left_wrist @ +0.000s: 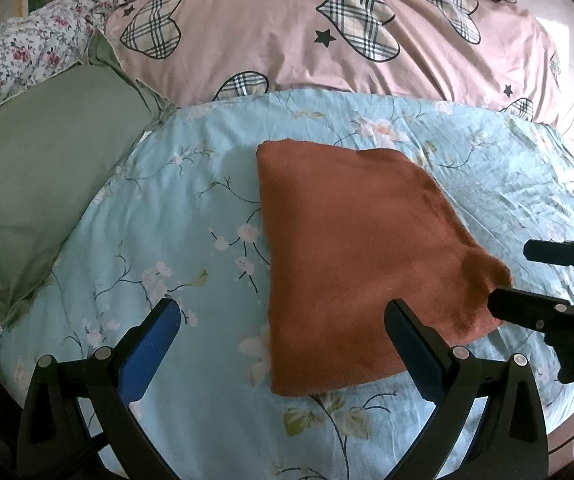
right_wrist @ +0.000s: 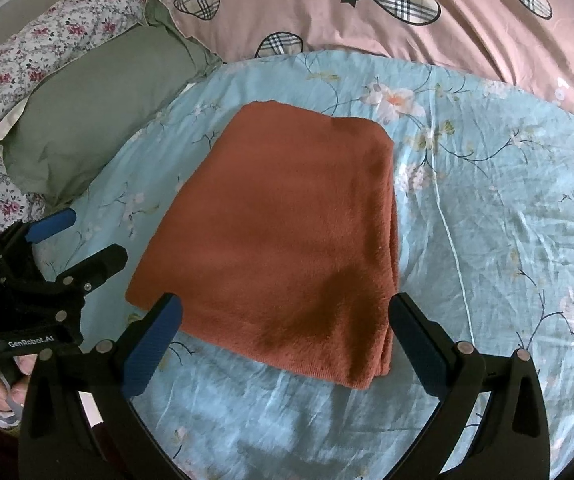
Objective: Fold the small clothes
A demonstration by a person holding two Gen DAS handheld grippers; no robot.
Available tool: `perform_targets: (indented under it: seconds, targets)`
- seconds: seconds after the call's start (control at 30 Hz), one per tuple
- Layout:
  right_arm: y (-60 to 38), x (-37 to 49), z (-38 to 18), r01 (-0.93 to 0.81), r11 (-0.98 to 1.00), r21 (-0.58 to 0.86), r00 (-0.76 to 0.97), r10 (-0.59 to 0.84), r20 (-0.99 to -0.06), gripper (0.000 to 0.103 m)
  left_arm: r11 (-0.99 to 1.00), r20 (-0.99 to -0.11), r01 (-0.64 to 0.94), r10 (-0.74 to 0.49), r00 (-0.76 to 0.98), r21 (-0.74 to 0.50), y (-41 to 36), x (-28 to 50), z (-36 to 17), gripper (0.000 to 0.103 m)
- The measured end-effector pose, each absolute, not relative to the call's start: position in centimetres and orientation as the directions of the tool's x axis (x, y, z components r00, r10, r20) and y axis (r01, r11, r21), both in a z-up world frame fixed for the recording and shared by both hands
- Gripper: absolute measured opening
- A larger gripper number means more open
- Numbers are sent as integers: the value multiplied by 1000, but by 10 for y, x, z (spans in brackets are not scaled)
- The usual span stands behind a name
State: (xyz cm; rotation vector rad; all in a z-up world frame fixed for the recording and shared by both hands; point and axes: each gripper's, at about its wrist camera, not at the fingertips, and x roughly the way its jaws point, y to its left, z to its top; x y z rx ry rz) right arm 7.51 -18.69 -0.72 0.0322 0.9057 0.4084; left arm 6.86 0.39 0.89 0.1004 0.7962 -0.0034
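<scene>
Nearest the lens, the left gripper stands with its two blue-padded fingers spread wide and nothing between them, one finger over the near edge of the folded rust-orange fleece cloth. The right gripper is likewise spread wide and grips nothing, its fingers straddling the near corner of that cloth; whether the pads touch the fleece cannot be told. The cloth lies folded into a thick, roughly rectangular stack, flat on the pale blue cotton sheet printed with blossom branches. Left of it, apart, sits a sage-green pillow. Beyond the sheet's far edge lies a pink quilt with plaid hearts and black stars.
</scene>
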Motion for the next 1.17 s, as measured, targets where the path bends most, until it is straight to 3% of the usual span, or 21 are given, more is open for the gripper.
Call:
perform_targets:
  seconds: [1.17]
  targets:
    - [-197,95,-6,-317,925,211,543,359,-759,103,995,-708,32,43,705,93,1,83,13,102]
